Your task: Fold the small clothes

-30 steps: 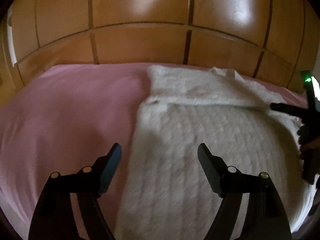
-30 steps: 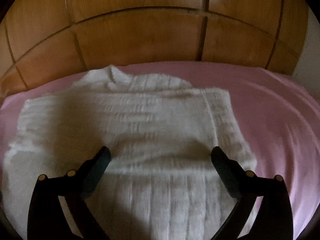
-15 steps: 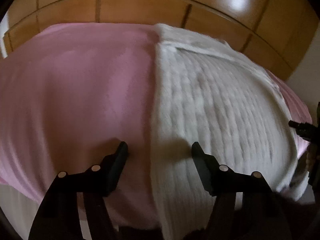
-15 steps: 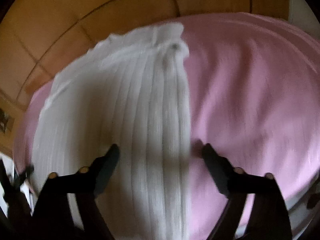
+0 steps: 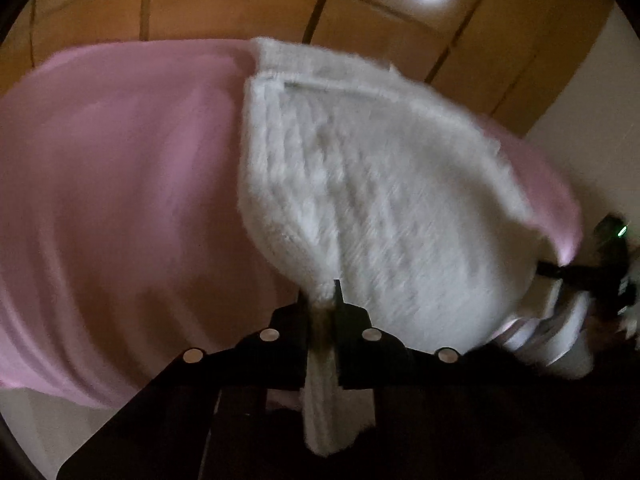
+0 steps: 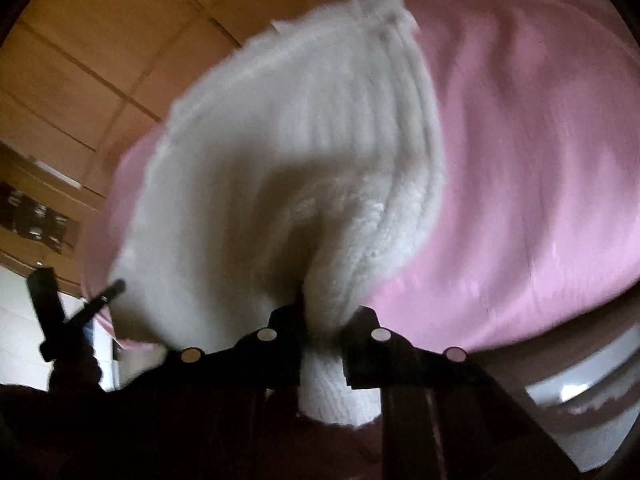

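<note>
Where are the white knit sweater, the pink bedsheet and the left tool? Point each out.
White fuzzy knit sweater (image 5: pixel 384 200): left wrist view, middle of its ribbed front.
Pink bedsheet (image 5: pixel 120 184): left wrist view, bare stretch left of the sweater.
Left tool (image 5: pixel 325 300): left wrist view, fingertips shut on the sweater's edge.

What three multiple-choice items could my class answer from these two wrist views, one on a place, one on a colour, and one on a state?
1. Where does the white knit garment lie?
A. on a pink sheet
B. in a basket
C. on a chair

2. What colour is the panelling behind the bed?
A. grey
B. orange-brown wood
C. blue

3. How is the left gripper?
A. wide open
B. shut on the garment
C. out of view

Answers: 1 A, pink sheet spreads beside and under it. 2 B, glossy wooden panels. 3 B, knit fabric is pinched between its fingers; the right gripper does likewise.
</note>
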Available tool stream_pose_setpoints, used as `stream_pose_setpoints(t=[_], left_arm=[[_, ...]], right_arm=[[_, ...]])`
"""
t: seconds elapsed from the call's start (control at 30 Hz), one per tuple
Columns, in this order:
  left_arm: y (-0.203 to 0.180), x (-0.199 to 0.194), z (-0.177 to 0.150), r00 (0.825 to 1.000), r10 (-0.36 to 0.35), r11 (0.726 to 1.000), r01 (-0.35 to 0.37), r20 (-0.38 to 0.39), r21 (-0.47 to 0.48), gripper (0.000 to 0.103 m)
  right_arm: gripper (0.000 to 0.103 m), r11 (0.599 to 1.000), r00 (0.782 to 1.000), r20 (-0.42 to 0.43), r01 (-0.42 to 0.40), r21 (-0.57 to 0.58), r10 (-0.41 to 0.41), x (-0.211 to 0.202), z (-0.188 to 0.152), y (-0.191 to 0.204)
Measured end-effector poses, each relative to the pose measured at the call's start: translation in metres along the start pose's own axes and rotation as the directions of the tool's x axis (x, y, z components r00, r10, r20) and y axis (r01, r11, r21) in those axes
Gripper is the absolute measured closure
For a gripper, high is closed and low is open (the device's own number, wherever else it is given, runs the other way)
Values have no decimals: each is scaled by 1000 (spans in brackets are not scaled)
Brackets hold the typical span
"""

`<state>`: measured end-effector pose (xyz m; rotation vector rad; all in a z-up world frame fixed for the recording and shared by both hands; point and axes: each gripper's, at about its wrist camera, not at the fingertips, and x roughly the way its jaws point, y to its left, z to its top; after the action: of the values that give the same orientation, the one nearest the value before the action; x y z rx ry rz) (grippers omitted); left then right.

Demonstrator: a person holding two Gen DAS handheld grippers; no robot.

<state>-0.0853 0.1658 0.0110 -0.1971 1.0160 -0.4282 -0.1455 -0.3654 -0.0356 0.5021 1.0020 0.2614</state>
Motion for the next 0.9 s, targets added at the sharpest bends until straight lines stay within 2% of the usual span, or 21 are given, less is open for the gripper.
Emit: stream_pose_setpoints(t=[0.07, 0.17, 0.27, 0.4, 0.5, 0.53, 0.57, 0.6, 0.63, 0.67, 0.73, 0.8, 0.83, 0.9], left_arm=[[7, -7, 18, 997, -70, 996, 73, 42, -54, 94], [15, -9, 46, 987, -127, 986, 137, 97, -97, 94], [20, 2, 85, 977, -163, 974, 181, 137, -134, 94], [25, 31, 134, 980, -120, 972, 148, 157, -184, 94], [30, 47, 161, 982, -72, 974, 106, 172, -202, 94], [33, 51, 167, 984, -57, 972, 93, 170, -216, 89], [37, 56, 171, 985, -50, 969, 88, 162, -232, 85], [44, 59, 174, 987, -42, 965, 80, 154, -252, 72], [49, 60, 174, 987, -26, 963, 67, 155, -260, 57], [55, 58, 170, 986, -3, 963, 47, 166, -266, 52], [64, 55, 160, 986, 3, 963, 42, 168, -266, 48], [74, 53, 142, 989, -23, 964, 61, 147, -260, 46], [78, 51, 131, 989, -39, 964, 75, 143, -255, 39], [83, 47, 112, 988, -64, 965, 97, 140, -242, 33]], right_arm=[[90, 999, 998, 54, -39, 18, 38, -6, 19, 3], [90, 997, 991, 117, -65, 45, 59, -8, 48, 1], [90, 996, 987, 156, -49, 67, 38, 1, 76, -4], [90, 992, 985, 171, -18, 121, -3, 18, 110, -15], [90, 990, 983, 182, 3, 144, -30, 22, 121, -25], [86, 988, 982, 189, 2, 152, -31, 20, 124, -31], [72, 986, 979, 201, -4, 167, -30, 18, 128, -35], [62, 984, 975, 219, -10, 176, -29, 13, 129, -41], [42, 983, 969, 245, -12, 182, -33, 11, 131, -43], [33, 983, 962, 271, -14, 185, -38, 5, 130, -48], [28, 982, 962, 273, -26, 185, -26, -4, 122, -57], [21, 983, 962, 270, -15, 181, -35, -9, 111, -61], [19, 985, 964, 264, -7, 173, -39, -9, 107, -61], [18, 989, 969, 242, 21, 145, -56, -11, 88, -61]])
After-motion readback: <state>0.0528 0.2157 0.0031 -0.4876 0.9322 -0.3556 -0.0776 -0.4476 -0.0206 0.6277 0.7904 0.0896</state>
